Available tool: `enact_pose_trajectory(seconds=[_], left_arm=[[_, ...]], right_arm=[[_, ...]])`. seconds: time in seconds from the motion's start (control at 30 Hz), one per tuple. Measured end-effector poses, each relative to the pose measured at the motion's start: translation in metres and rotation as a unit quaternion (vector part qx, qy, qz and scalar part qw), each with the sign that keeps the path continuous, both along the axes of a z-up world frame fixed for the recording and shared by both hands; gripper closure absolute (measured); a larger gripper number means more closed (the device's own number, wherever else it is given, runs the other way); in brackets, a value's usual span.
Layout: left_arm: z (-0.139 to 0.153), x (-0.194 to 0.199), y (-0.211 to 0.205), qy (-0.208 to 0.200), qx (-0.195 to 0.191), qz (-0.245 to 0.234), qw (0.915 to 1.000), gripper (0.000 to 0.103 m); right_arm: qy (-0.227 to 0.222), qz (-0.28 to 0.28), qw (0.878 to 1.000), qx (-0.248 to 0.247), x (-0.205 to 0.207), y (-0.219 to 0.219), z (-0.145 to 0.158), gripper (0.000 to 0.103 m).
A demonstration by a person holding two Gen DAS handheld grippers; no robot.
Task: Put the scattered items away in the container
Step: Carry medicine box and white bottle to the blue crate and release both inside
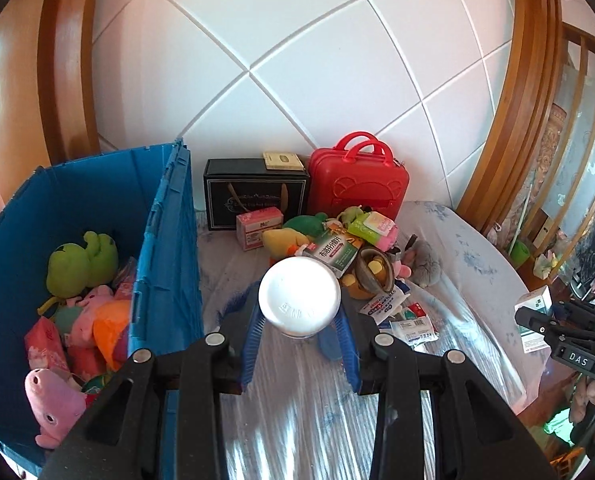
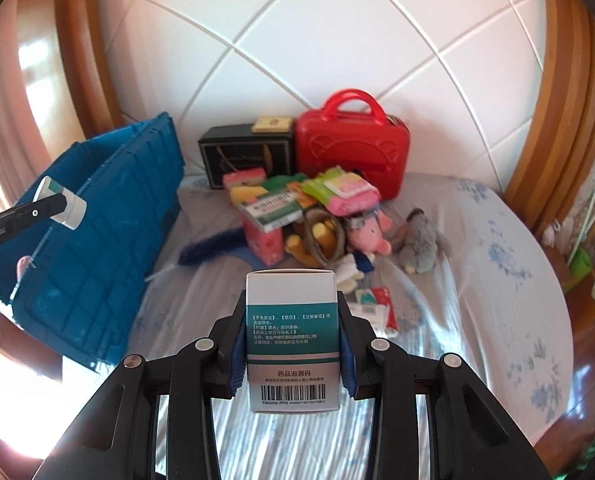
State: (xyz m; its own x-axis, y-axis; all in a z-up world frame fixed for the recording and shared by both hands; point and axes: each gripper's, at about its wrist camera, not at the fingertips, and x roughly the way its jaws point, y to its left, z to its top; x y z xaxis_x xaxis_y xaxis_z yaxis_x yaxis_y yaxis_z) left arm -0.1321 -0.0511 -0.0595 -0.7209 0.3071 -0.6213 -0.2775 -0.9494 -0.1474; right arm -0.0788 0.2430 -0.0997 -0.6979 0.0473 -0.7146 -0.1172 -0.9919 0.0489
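White padded wall panels stand behind a bed (image 2: 477, 240) with a pale flowery sheet. On the left of the bed sits the big blue crate (image 1: 165, 240), and it already has some things inside: a green frog toy (image 1: 82, 260), pink piggy toys and an orange soft toy. So part of the tidying is done.

The left gripper (image 1: 299, 320) is pinching a white bottle (image 1: 299, 294) between its blue pads, up in the air just beside the crate. The right gripper (image 2: 293, 344) is pinching a white and teal medicine box (image 2: 293, 340), held above the sheet and not yet near the crate. Both things are picked up but not dropped in.

Lots is left. A pile (image 2: 309, 216) lies in the middle of the bed: boxes, a pink wipes pack, a pink toy, a grey toy (image 2: 421, 246) and small packets. Some of it is blurry, so I may be missing bits. A red case (image 2: 351, 142) and a black box (image 2: 245, 152) stand at the back by the wall.
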Motion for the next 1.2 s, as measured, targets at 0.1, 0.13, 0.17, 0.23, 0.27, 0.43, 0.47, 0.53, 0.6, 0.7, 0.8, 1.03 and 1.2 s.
enact_pose_trajectory(seconds=[0.1, 0.13, 0.17, 0.23, 0.27, 0.43, 0.47, 0.53, 0.6, 0.7, 0.8, 1.03, 1.2], left_arm=[[0.008, 0.004, -0.023, 0.009, 0.005, 0.014, 0.9999, 0.069], [0.010, 0.005, -0.030, 0.011, 0.006, 0.019, 0.9997, 0.069], [0.011, 0.006, -0.039, 0.013, 0.008, 0.025, 0.9996, 0.069], [0.014, 0.008, -0.053, 0.017, 0.010, 0.035, 0.9992, 0.069], [0.016, 0.008, -0.063, 0.019, 0.012, 0.042, 0.9989, 0.069], [0.021, 0.010, -0.106, 0.011, 0.025, 0.072, 0.9970, 0.069], [0.023, 0.011, -0.115, 0.012, 0.028, 0.078, 0.9965, 0.069], [0.027, 0.013, -0.134, 0.017, 0.030, 0.092, 0.9951, 0.069], [0.028, 0.014, -0.152, 0.021, 0.034, 0.104, 0.9938, 0.069], [0.030, 0.013, -0.177, 0.022, 0.030, 0.125, 0.9915, 0.069], [0.028, 0.010, -0.199, 0.019, 0.027, 0.141, 0.9894, 0.069], [0.021, 0.003, -0.236, 0.014, 0.017, 0.166, 0.9859, 0.069], [0.016, -0.002, -0.259, 0.011, 0.010, 0.179, 0.9837, 0.069]], right_arm=[[0.010, 0.019, 1.000, 0.003, -0.007, -0.023, 0.014, 0.067], [0.014, 0.027, 1.000, 0.004, -0.011, -0.032, 0.018, 0.067], [0.016, 0.034, 0.999, 0.005, -0.013, -0.041, 0.022, 0.067], [0.022, 0.049, 0.999, 0.008, -0.020, -0.058, 0.029, 0.067], [0.023, 0.057, 0.998, 0.009, -0.024, -0.067, 0.031, 0.067], [0.029, 0.098, 0.994, 0.024, -0.045, -0.114, 0.042, 0.067], [0.029, 0.105, 0.994, 0.026, -0.048, -0.122, 0.043, 0.067], [0.031, 0.121, 0.992, 0.029, -0.057, -0.141, 0.047, 0.067], [0.035, 0.137, 0.989, 0.031, -0.064, -0.160, 0.052, 0.067], [0.041, 0.160, 0.986, 0.035, -0.076, -0.189, 0.058, 0.067], [0.043, 0.181, 0.982, 0.035, -0.090, -0.218, 0.061, 0.067], [0.046, 0.229, 0.972, 0.035, -0.116, -0.284, 0.064, 0.067], [0.044, 0.250, 0.967, 0.033, -0.132, -0.314, 0.064, 0.067]])
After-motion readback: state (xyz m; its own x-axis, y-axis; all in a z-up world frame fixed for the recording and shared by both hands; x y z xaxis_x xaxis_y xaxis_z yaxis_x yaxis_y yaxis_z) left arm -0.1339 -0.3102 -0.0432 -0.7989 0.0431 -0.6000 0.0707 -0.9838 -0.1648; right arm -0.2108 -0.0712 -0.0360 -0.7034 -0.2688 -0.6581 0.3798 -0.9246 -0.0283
